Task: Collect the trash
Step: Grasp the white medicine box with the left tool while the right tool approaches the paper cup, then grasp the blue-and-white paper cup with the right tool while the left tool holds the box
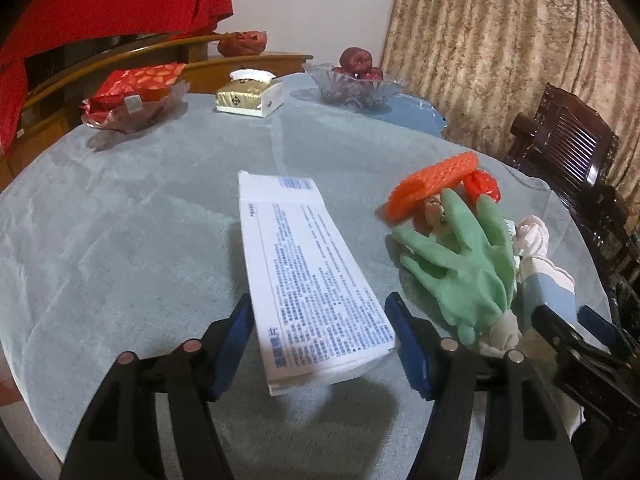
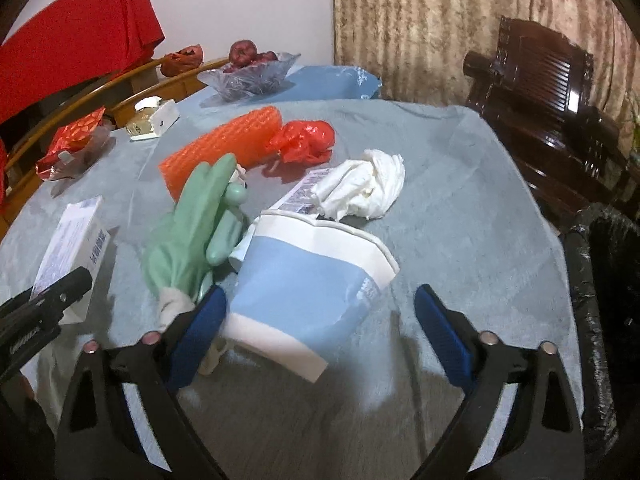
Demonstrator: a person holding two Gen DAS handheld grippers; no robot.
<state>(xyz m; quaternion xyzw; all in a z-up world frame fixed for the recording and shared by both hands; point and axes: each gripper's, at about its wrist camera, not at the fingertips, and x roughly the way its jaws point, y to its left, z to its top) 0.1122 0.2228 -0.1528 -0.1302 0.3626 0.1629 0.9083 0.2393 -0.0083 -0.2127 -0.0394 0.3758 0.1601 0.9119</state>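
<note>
- Left gripper (image 1: 320,344) is standing with its blue pads on both sides of the white box (image 1: 308,272). The near pad looks like it is touching the box, but a gap is showing at the other pad, so it is not squeezing yet.
- Right gripper (image 2: 320,328) is standing wide apart around the blue and white paper cup (image 2: 308,280), which is lying on its side. One pad is close to the cup and the other is well away from it.
- Green rubber glove (image 2: 196,224) is lying just beside the cup, between the cup and the box.
- Crumpled white tissue (image 2: 360,188) is sitting behind the cup, near its open end.
- Orange foam net (image 2: 224,144) and a red plastic bag (image 2: 308,140) are lying farther back on the grey tablecloth (image 2: 460,220).
- Black trash bag (image 2: 600,280) is waiting off the table's edge on the right.
- What could go wrong, I think: the cup is round and soft, so it may roll away or squash if the pads are closing off-centre.
- The box is long, so gripped at one end it may tip and slip out.
- The glove is close, so a pad may be catching it too.
</note>
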